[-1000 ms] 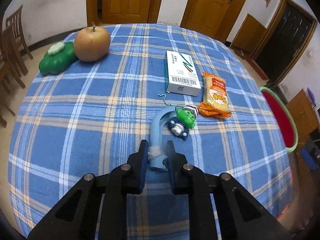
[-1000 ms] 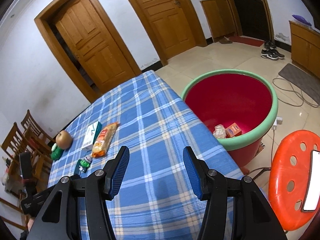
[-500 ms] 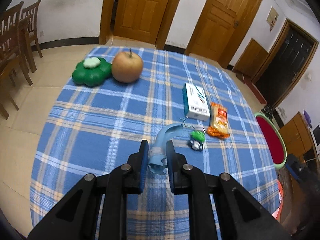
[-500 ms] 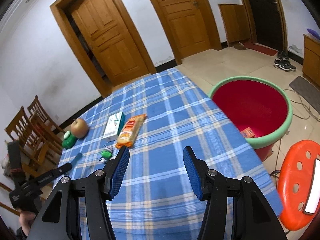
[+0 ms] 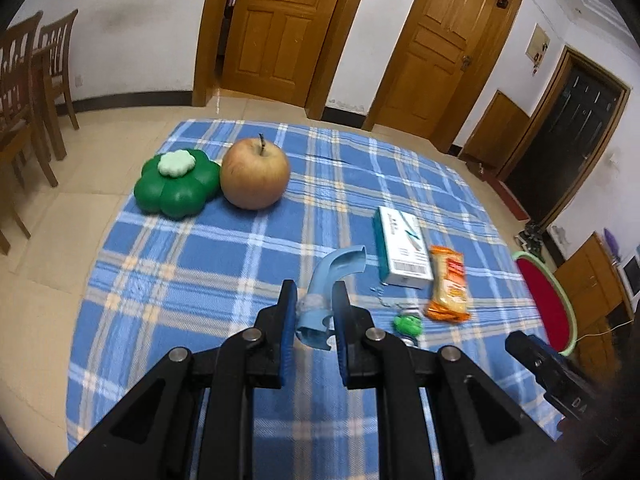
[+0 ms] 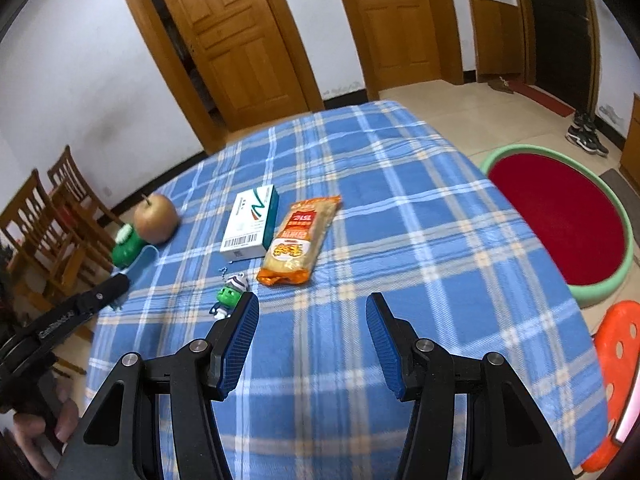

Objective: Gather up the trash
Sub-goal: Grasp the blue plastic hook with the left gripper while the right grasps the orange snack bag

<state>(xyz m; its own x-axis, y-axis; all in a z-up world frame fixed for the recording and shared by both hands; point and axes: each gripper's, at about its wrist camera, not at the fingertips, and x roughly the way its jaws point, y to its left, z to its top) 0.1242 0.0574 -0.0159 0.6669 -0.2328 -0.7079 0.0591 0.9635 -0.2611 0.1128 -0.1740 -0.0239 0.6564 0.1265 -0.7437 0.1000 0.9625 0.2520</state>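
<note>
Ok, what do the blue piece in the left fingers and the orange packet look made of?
Blue piece: probably rigid moulded plastic, matt; it keeps its curved channel shape while clamped. Orange packet: thin glossy printed film, likely plastic, with crimped ends and light glare.

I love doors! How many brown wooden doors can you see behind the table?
2. One wooden door stands behind the apple; the other door is further right. A dark doorway is beside them; more may be hidden.
</note>
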